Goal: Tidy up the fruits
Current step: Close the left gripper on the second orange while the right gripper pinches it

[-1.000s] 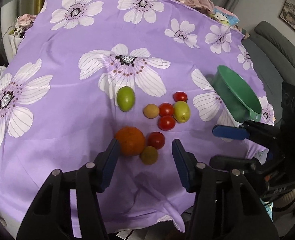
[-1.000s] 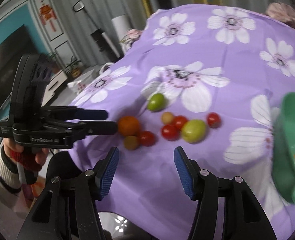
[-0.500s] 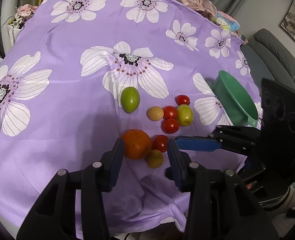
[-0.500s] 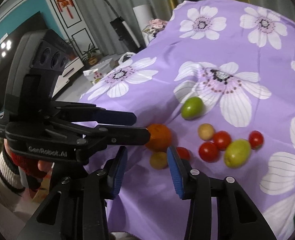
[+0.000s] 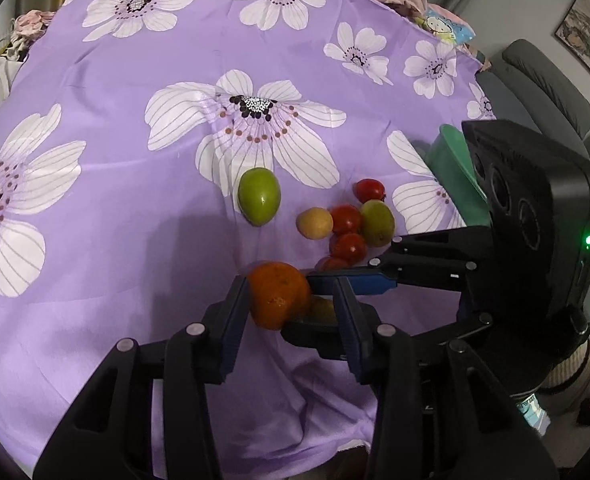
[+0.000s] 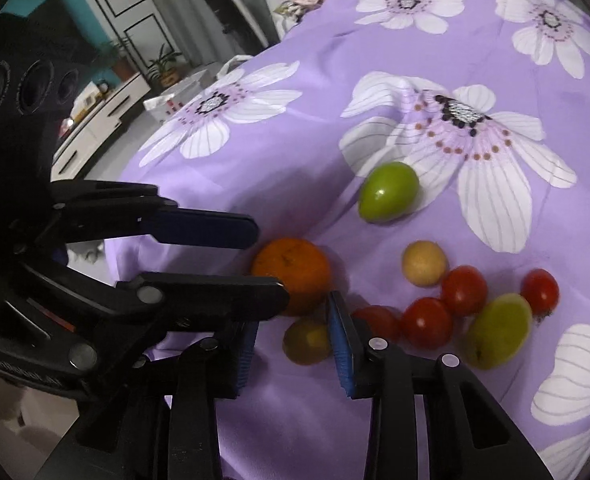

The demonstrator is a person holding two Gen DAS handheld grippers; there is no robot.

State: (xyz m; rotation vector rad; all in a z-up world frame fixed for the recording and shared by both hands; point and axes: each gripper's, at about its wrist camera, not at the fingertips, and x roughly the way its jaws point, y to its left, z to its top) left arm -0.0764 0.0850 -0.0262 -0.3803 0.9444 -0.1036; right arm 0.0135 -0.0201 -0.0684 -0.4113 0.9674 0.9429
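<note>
Fruits lie on a purple flowered cloth (image 5: 135, 208). My left gripper (image 5: 291, 300) is open around an orange (image 5: 279, 300), its left pad touching it; the orange also shows in the right wrist view (image 6: 293, 272). My right gripper (image 6: 291, 332) is open around a small yellow-green fruit (image 6: 305, 342), which shows partly hidden in the left wrist view (image 5: 323, 310). A green fruit (image 5: 259, 196), a tan fruit (image 5: 314, 222), several red tomatoes (image 5: 347, 246) and a yellow-green fruit (image 5: 377, 223) lie beyond.
A green bowl (image 5: 455, 172) stands at the right, partly hidden behind the right gripper's body (image 5: 535, 216). The cloth's front edge (image 5: 295, 460) drops off close to me. A sofa (image 5: 543, 80) stands at the far right.
Both grippers moved forward and down to the near fruits. The left one now straddles the orange, the right one the small yellow-green fruit. Both jaws narrowed.
</note>
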